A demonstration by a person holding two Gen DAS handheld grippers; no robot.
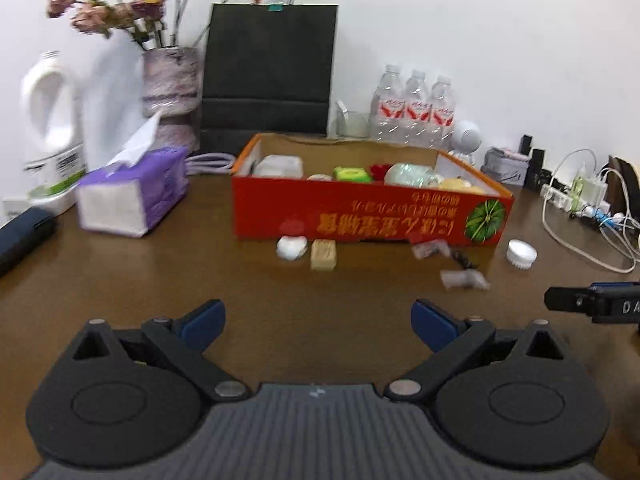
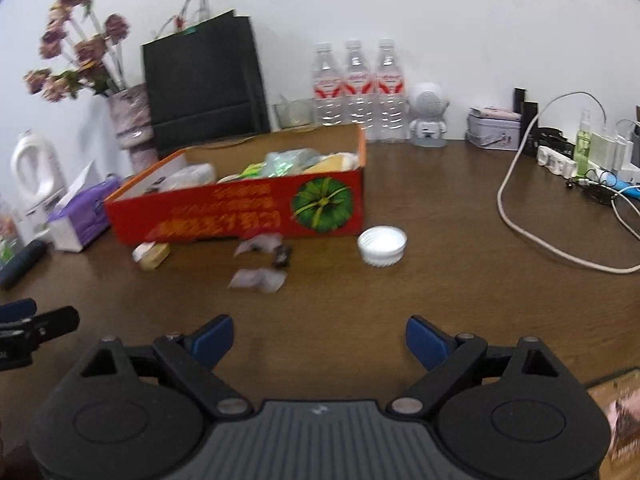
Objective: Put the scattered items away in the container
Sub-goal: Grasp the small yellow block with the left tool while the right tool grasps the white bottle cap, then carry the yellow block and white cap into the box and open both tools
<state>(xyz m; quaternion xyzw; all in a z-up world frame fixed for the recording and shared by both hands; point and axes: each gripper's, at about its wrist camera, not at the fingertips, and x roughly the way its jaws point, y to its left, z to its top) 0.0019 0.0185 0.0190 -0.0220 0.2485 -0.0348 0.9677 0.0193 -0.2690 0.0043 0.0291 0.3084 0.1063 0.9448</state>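
Bright, even light; motion-blurred, fisheye-warped edges

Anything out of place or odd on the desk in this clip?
Yes: a white cap, a tan block, a white round item and two crumpled wrappers lie loose in front of the red box, whose print is upside down. Both tongs are open and empty.

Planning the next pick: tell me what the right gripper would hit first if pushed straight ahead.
The right gripper is open over bare table; straight ahead, the pale crumpled wrapper probably comes first, then the red box. Depth is uncertain.
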